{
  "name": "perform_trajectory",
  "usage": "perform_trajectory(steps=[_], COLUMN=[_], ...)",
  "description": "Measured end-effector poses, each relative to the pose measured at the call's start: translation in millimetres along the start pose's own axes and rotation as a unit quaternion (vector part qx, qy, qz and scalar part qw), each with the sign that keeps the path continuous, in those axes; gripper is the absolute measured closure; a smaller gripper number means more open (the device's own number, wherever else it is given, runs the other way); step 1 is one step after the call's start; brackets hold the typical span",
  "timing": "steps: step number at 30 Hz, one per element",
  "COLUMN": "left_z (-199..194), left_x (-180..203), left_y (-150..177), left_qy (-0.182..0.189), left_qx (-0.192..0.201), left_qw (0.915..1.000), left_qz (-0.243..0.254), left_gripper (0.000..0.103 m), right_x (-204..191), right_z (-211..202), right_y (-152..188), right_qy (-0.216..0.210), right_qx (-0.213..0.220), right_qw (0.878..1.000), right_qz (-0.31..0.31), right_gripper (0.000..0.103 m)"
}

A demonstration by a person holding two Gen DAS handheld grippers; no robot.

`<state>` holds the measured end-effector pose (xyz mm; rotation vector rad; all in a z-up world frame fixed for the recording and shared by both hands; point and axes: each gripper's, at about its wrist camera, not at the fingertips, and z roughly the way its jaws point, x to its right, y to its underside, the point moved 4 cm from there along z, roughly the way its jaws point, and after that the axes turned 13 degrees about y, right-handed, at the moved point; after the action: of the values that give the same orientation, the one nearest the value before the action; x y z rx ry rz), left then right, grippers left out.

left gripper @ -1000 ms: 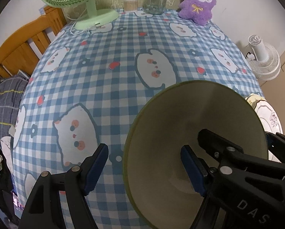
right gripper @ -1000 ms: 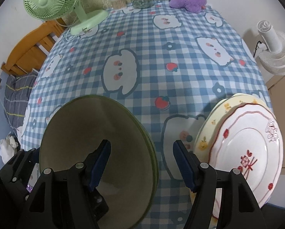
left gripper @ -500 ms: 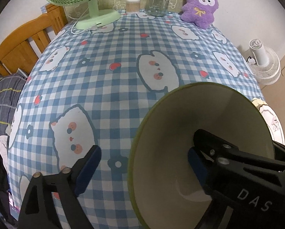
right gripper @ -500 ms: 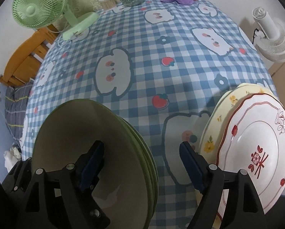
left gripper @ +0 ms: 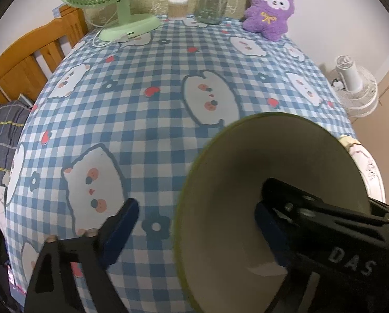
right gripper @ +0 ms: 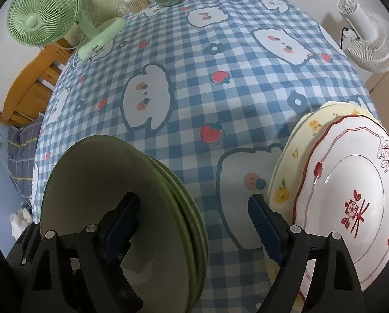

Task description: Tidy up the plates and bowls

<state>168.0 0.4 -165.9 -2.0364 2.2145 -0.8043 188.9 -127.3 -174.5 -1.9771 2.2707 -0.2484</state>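
The stack of round green bowls with pale insides (right gripper: 121,208) sits on the blue checked tablecloth with white bears (left gripper: 168,99), near the front edge. Just beside it on the right lie two plates, a white plate with a wavy red rim (right gripper: 351,208) on top of a pale yellow plate with little flowers (right gripper: 298,151).

The left gripper (left gripper: 194,229) has its jaws closing. The bowl rim is between them, but the pads do not press on it. The right gripper (right gripper: 191,224) has its jaws opening, with the other side of the rim between them and no squeeze.

The bowls look hard, smooth and easy to break, so they may slip. The rim is the best place to take hold.

The bowl bottoms are hidden by the gripper arms. I think there are three bowls, but I cannot be sure.
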Motion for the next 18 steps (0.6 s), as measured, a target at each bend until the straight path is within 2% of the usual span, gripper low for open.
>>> perform_trajectory(steps=[3, 5, 9, 11, 18], left_z=[-1.3, -2.7, -3.8, -3.7, -4.3], left_x=[6.3, 11.4, 15.5, 14.0, 16.2], left_y=[0.6, 0.6, 1.5, 1.0, 2.0], left_qy=[0.012, 0.027, 0.021, 0.025, 0.027], left_qx=[0.002, -0.001, -0.004, -0.009, -0.021], left_qw=[0.9999, 0.9996, 0.9998, 0.9996, 0.9994], left_qz=[0.004, 0.009, 0.003, -0.008, -0.007], left_gripper=[0.029, 0.046, 0.046, 0.047, 0.047], right_x=[-0.6, -3.3, -15.4, -20.6, -18.1], right_z=[-1.1, -4.1, -14.8, -18.6, -18.8], right_y=[1.7, 2.6, 2.7, 3.1, 4.4], right_qy=[0.000, -0.011, -0.004, 0.009, 0.008], right_qx=[0.001, 0.002, 0.022, 0.029, 0.018], right_qw=[1.000, 1.000, 0.999, 0.999, 0.999], right_qz=[0.003, 0.002, -0.026, -0.036, -0.028], right_gripper=[0.019, 0.031, 0.050, 0.049, 0.049])
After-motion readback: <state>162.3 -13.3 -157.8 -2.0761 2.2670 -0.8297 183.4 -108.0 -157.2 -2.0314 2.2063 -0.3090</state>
